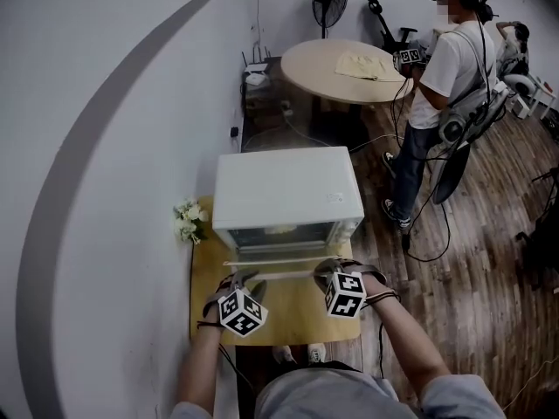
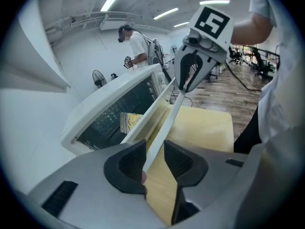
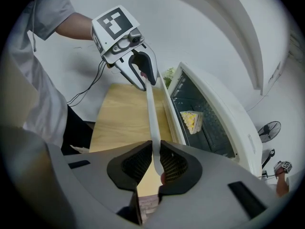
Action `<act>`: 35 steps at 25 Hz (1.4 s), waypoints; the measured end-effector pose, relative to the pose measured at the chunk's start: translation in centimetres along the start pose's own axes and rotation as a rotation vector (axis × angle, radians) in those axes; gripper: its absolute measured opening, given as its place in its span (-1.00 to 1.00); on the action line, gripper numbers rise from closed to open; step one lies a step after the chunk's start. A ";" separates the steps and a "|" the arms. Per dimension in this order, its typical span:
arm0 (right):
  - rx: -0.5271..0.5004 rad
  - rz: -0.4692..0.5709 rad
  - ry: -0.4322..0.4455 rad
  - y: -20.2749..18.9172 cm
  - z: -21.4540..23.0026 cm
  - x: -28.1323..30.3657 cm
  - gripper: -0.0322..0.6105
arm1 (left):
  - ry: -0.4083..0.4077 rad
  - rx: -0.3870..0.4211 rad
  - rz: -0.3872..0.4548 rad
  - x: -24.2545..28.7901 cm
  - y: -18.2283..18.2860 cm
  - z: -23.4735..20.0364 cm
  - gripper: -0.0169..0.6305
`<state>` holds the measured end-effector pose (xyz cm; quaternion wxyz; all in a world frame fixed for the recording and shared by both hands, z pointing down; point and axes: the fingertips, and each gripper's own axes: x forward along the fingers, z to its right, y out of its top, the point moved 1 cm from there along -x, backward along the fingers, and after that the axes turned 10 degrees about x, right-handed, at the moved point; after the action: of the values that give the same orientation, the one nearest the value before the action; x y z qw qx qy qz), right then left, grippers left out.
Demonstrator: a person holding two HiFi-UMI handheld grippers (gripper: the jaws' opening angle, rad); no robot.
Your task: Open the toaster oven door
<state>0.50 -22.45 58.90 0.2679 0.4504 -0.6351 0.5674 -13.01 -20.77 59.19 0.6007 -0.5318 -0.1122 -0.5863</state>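
Toaster oven [image 1: 288, 186] stands at the 12 o'clock side of the wooden surface [image 1: 293, 317]. Its door [image 1: 279, 253] is tilted partly open toward 6 o'clock. Left gripper [image 2: 155, 159] straddles the 9 o'clock end of the handle [image 1: 284, 275], jaws apart with a gap beside the bar. Right gripper [image 3: 155, 163] is clamped on the 3 o'clock end. A yellow food item [image 3: 193, 119] sits inside.

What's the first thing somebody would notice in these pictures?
The big white toaster oven on the wooden table stands out, its door partly open. Both tongs sit on the door's long handle bar: the right tongs pinch it, the left tongs sit loosely around it. Inside is what looks like a yellow cake slice.
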 end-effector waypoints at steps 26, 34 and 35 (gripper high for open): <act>0.589 0.351 -0.103 -2.7 -2.2 0.8 -0.86 | 0.164 -0.557 0.261 -0.2 -2.2 2.6 -0.64; 0.813 0.471 -0.270 -3.6 -3.1 0.9 -0.87 | 0.257 -0.570 0.296 -0.2 -3.0 4.1 -0.68; 0.832 0.485 -0.278 -3.8 -3.1 0.9 -0.88 | 0.274 -0.581 0.308 -0.2 -3.2 4.2 -0.69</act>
<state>2.88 -19.50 62.14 -0.1610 0.4297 -0.4713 0.7532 -13.65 -16.61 62.34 0.5150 -0.6075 0.2225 -0.5623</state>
